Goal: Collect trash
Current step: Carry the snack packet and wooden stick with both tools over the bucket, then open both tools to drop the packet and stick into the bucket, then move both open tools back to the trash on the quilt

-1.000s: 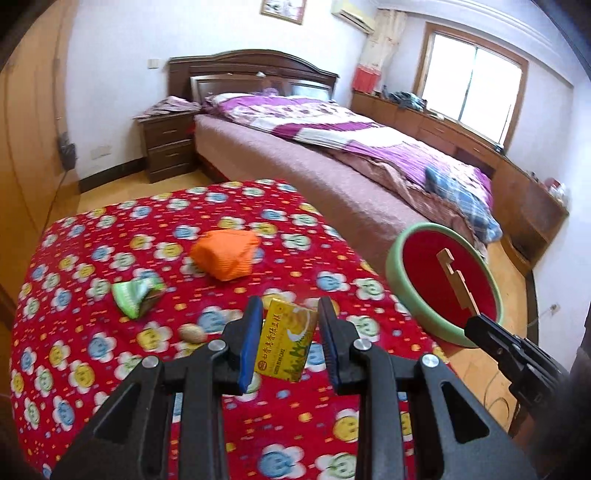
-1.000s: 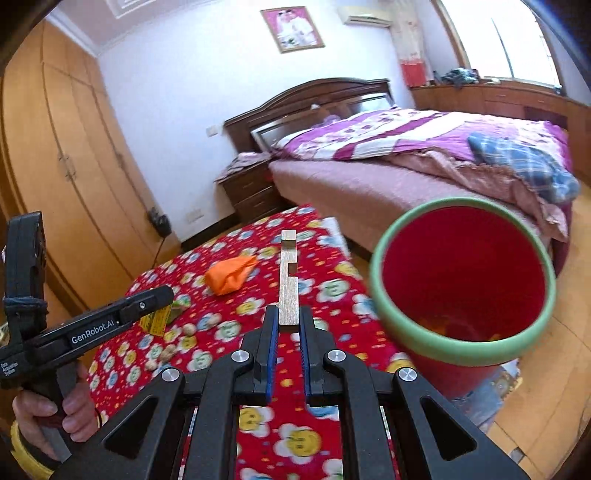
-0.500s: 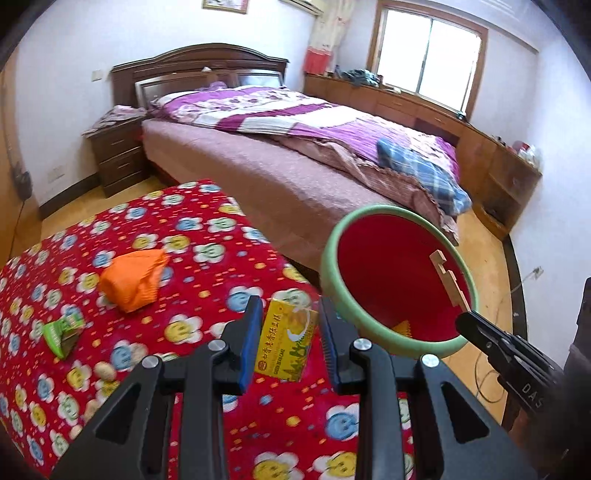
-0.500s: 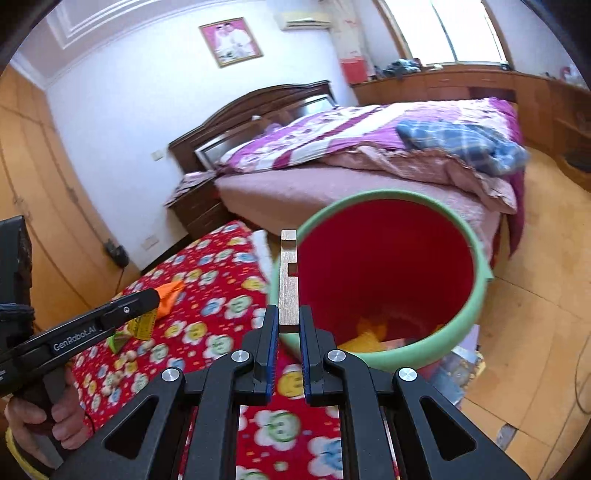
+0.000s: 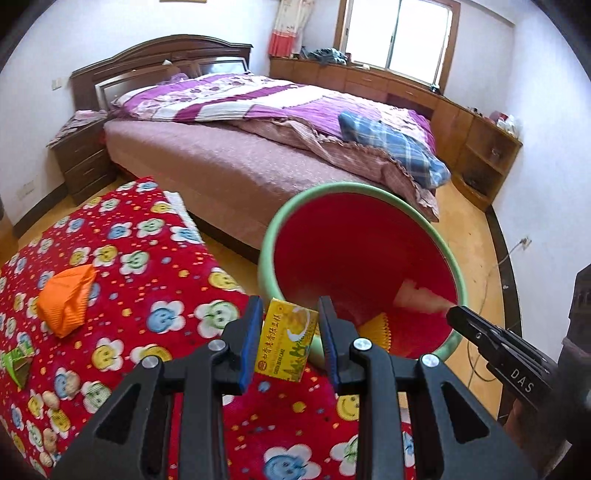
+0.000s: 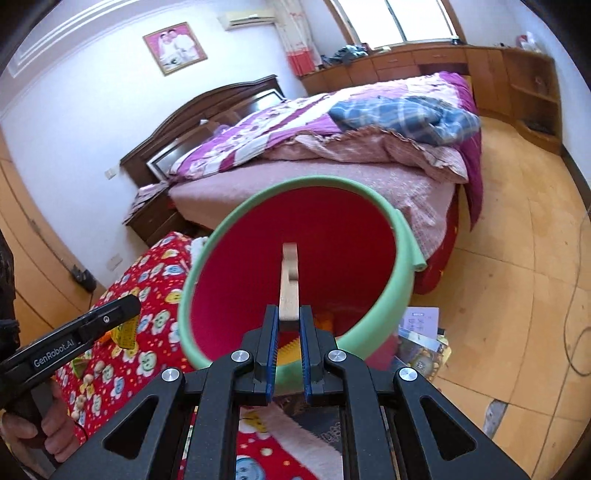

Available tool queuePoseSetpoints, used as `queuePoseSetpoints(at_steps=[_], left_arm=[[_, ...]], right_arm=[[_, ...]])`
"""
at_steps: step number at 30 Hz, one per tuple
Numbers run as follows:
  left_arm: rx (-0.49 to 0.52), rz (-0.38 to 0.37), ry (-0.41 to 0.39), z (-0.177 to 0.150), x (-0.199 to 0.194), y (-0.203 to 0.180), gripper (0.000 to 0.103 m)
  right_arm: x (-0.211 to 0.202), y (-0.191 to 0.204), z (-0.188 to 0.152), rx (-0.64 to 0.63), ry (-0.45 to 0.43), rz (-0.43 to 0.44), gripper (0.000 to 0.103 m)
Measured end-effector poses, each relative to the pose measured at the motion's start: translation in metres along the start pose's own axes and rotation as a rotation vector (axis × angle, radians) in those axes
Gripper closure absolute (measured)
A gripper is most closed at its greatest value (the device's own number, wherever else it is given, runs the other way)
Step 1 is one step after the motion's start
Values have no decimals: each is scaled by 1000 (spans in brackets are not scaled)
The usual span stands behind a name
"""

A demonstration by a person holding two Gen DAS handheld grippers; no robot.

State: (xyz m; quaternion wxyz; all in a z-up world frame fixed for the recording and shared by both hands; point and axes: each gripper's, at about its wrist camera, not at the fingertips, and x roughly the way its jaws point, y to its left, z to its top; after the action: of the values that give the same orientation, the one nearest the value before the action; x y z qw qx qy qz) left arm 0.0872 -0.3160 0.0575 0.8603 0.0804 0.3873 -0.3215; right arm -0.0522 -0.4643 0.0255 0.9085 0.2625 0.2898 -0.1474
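A yellow green-bean-cake box (image 5: 286, 341) is pinched between the left gripper's (image 5: 289, 341) blue pads, held over the red flowered blanket's edge, just beside the green rim of the red trash bin (image 5: 266, 254). The right gripper (image 6: 288, 332) clamps a notched wooden piece (image 6: 289, 280) — it reaches over the bin's mouth. An orange wrapper (image 5: 66, 299) and a green one (image 5: 16, 360) lie on the blanket (image 5: 155, 266).

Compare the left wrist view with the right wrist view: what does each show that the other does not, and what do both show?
Left only: the orange cloth lying whole on the red quilt, and the window.
Right only: the wall portrait, and a hand holding the left gripper.
Both: the bin, the bed, the yellow box in the left gripper, and the wooden piece in the right gripper.
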Motion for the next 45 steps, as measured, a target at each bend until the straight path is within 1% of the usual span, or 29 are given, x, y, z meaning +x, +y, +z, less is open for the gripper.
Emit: queuePoseSetpoints(at_steps=[9,13,15,17,22,27,33,36,39,41,45], left_arm=[[32,-42,33,2,25,-17,73],[16,-59,58,1,35,-18,73],[9,-61,73,0,38,-17,70],[3,-56,80,-1,40,-16,63],[9,-46,64,-3,36,-16,61],[-3,-35,60,-6,29,-12,60],[-40,-16,68,-13,20,0,60],[-53,-8,66,-15,14,5,60],[-57,6,61,-18,7,9,59],[-62,16,57,-19,3,12,53],[-76,28,47,-24,-7,19,52]], right_arm=[[3,-11,-1,24,3,4,90],[3,-12,-1,25,2,9,90],[2,-12,-2,25,2,11,90],[2,-12,-1,31,6,21,89],[1,-11,-1,41,5,35,85],[0,-10,0,40,5,39,79],[-1,-6,0,36,7,36,73],[-4,-2,0,33,2,39,60],[-6,2,-1,28,2,39,56],[-7,5,-2,25,4,42,54],[-10,12,-4,15,3,42,49]])
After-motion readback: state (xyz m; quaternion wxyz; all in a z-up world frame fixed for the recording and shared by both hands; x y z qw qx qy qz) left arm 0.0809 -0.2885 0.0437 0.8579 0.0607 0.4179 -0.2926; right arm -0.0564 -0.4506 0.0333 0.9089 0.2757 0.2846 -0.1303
